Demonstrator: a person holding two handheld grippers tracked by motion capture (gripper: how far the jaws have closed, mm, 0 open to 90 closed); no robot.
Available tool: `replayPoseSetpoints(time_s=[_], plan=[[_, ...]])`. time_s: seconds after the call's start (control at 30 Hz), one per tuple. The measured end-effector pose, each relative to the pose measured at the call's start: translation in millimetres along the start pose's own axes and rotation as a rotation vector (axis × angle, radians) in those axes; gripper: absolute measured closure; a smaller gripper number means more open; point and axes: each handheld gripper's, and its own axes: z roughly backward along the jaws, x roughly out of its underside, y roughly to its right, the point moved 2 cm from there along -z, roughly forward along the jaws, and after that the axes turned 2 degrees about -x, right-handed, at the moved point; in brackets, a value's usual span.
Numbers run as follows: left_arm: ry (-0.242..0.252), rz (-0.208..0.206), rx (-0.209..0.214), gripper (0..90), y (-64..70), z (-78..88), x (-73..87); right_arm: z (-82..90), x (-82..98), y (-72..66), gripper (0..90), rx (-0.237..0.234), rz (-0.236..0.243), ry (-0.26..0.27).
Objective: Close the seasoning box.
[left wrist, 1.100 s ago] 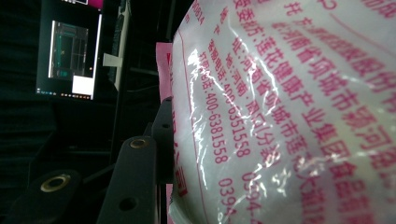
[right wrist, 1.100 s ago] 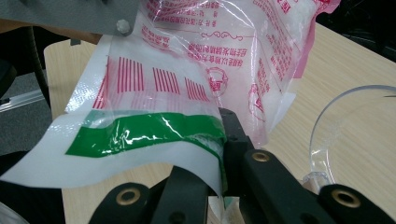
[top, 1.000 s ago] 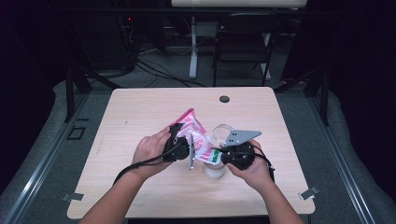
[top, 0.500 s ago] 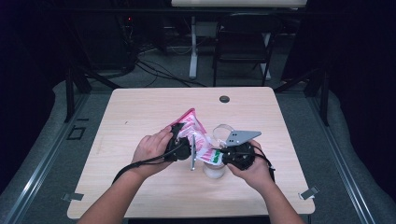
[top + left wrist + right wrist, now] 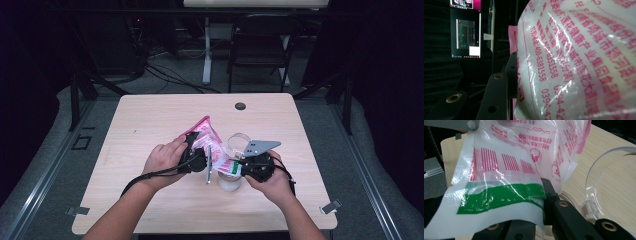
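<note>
Dim room with a folding chair [image 5: 260, 50] and cables at the back, pale wooden table [image 5: 150, 115] in front. Above its near middle, a pink-and-white printed bag [image 5: 202, 137], lifted and tilted over a clear jar [image 5: 229, 181] with its hinged lid [image 5: 239, 140] flipped open, just beside the right gripper. Left gripper [image 5: 202, 156] clamped around the bag's bulging body, with film and white filling pressed tight against the one visible jaw in the left gripper view [image 5: 579, 62]. Right gripper [image 5: 235, 168] pinched fully on the bag's thin lower edge at the green band [image 5: 499, 197], nothing but flat film between the jaws. Judged soft and limp: glossy, crinkled plastic, probably slippery, loaded with loose white contents that would shift and sag toward the low end when tipped. Moderately weighty by the look of the bulge, not fragile, though likely to spill if let go. Best held where filled, squeezing the plump middle for support, plus a firm pinch on a sealed seam or corner for steering. Worth avoiding: a lone grip on empty film, likely to slide or stretch. Jar probably light and easily knocked over, so better to keep the bag's weight off its rim.
</note>
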Motion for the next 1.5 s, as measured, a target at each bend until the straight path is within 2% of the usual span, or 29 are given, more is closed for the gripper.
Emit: replayPoseSetpoints(time_s=[0.17, 0.33, 0.97, 1.5], plan=[[0.0, -0.008, 0.002, 62.4, 1.3, -0.7, -0.8, -1.2, 2.4, 0.7, 90.0, 0.001, -0.007, -0.008], [0.001, -0.022, -0.019, 62.8, 1.0, 0.0, -0.7, -3.6, 3.8, 0.4, 90.0, -0.01, -0.01, -0.013], [0.004, -0.033, -0.038, 63.7, 3.1, 2.4, 0.3, -9.4, 5.9, -1.7, 90.0, -0.021, -0.007, -0.041], [0.011, -0.062, -0.071, 64.0, 2.8, 5.9, -1.1, -14.4, 8.6, -1.8, 90.0, -0.037, -0.017, -0.047]])
